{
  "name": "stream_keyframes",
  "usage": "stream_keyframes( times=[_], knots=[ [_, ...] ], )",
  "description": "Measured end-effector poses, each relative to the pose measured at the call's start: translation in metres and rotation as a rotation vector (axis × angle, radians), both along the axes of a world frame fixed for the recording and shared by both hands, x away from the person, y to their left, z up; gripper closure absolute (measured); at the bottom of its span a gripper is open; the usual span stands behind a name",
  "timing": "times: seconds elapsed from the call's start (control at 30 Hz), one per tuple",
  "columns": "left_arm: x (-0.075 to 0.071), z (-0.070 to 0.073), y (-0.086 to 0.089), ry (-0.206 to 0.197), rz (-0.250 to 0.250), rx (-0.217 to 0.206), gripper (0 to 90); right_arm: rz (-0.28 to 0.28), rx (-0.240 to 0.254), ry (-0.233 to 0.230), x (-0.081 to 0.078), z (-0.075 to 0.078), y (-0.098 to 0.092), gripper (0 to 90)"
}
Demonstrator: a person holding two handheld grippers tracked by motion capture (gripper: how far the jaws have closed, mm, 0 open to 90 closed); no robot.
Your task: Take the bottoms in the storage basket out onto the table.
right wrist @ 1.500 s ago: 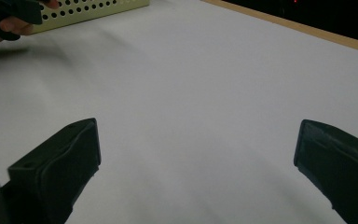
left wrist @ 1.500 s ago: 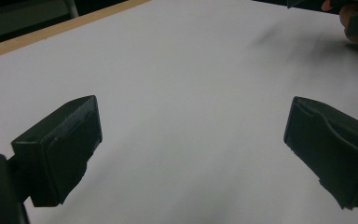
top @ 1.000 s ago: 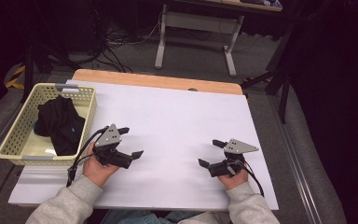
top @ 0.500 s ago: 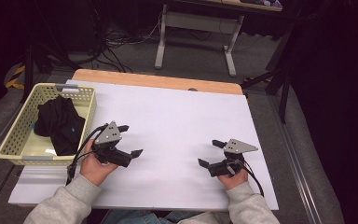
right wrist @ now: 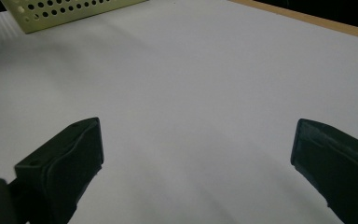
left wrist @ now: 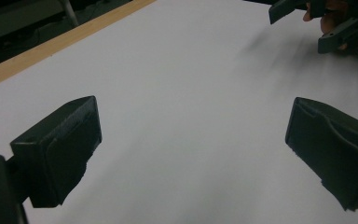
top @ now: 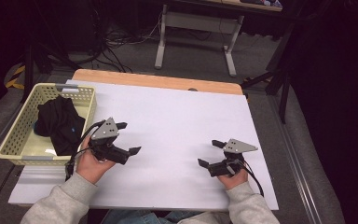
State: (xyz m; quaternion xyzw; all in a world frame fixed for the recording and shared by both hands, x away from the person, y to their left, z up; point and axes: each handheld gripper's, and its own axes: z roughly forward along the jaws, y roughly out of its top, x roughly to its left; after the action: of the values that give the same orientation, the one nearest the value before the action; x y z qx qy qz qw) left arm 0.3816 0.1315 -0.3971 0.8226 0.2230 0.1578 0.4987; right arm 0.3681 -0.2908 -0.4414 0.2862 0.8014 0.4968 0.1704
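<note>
I have the white table [top: 177, 116] across the middle of the high view, with a pale yellow perforated basket [top: 14, 140] at its left edge and a bundle of black cloth [top: 58, 123] lying inside it, heaped toward the basket's right wall. That cloth is what I judge the work is about, being the nearest thing to either tool. My left gripper [top: 123, 137] sits in the lower left of centre, just beside the basket's right wall, so the cloth lies to its left and slightly up the frame; its long axis runs roughly along the basket's length, from upper left to lower right. The left hand is clearly nearer; my right gripper [top: 211, 154] is well apart, at lower right. Both tools have their jaws spread wide with nothing between them, as each gripper view shows over bare white surface. The cloth looks soft, matte and crumpled, with a small blue spot [top: 76, 131] near its right side; I cannot tell what garment it is.
</note>
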Motion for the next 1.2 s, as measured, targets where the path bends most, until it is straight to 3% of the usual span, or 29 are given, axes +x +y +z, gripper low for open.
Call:
stream_keyframes(
  times=[0.27,0.43,0.7,1.2],
  knots=[
    [0.002,0.006,0.004,0.0,-0.003,0.032,4.4,-0.001,-0.004,-0.002,0.0,0.0,0.0,2.8],
    [0.005,0.012,0.013,0.009,0.012,0.034,4.4,0.0,-0.006,-0.001,0.0,0.0,0.001,2.8],
    [0.007,0.022,0.027,0.001,0.035,0.075,4.4,0.001,-0.009,-0.001,0.001,-0.001,0.001,2.8],
    [0.014,0.041,0.048,0.0,0.062,0.08,4.6,0.006,-0.007,0.001,0.002,-0.002,0.002,2.6]
  ],
)
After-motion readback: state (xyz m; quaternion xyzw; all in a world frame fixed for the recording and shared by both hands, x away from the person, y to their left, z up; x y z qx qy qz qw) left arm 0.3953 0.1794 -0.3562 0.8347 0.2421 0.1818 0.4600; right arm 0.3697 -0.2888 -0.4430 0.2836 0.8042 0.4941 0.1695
